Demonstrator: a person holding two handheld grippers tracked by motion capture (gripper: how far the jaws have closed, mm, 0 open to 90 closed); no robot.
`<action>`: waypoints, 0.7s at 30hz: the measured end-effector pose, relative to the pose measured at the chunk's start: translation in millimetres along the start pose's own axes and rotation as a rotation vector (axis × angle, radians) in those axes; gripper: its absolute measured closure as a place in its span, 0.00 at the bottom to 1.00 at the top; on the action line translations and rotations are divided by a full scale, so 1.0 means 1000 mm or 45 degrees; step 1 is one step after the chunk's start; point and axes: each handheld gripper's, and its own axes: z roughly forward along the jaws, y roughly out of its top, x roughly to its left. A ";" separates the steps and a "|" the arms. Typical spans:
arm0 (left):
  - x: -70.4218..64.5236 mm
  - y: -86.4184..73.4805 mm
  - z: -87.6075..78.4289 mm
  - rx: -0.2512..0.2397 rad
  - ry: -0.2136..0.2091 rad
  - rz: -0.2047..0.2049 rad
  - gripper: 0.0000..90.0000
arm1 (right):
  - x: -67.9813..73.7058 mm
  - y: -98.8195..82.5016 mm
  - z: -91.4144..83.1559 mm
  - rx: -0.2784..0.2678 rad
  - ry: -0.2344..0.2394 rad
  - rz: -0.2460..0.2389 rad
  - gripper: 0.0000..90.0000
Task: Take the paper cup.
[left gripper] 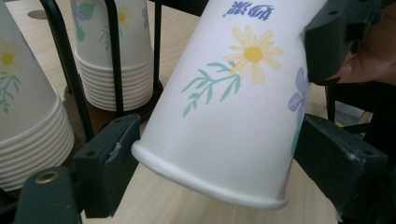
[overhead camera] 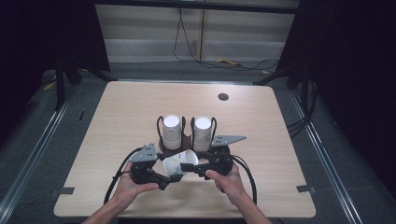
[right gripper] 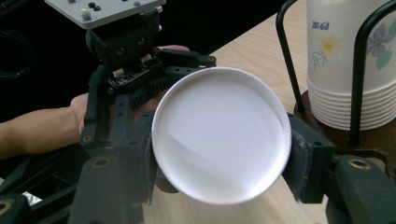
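Observation:
A single white paper cup (overhead camera: 180, 162) with a flower print lies tilted on its side just above the table, held between both grippers. My left gripper (overhead camera: 172, 176) is shut on its rim end, with both jaws pressed against the cup's wall (left gripper: 233, 116). My right gripper (overhead camera: 192, 166) is shut on its base end, and the cup's round white bottom (right gripper: 219, 135) faces that camera. The right gripper's jaw also shows against the cup's far end in the left gripper view.
Just behind the held cup, a black wire holder (overhead camera: 186, 139) carries two upside-down stacks of paper cups (overhead camera: 172, 130) (overhead camera: 202, 133). The wooden table (overhead camera: 116, 116) has a small round hole (overhead camera: 223, 96) at the back right. Cables trail from both grippers toward the front edge.

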 end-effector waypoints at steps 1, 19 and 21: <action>0.000 0.000 0.000 -0.004 -0.003 -0.002 0.18 | 0.000 0.000 0.000 -0.002 0.003 0.005 0.42; -0.001 0.001 -0.001 -0.038 -0.004 0.011 0.19 | 0.000 0.000 -0.001 -0.025 0.025 0.009 0.42; -0.001 0.001 0.000 -0.039 -0.005 0.011 0.18 | 0.000 0.000 -0.001 -0.027 0.028 0.011 0.42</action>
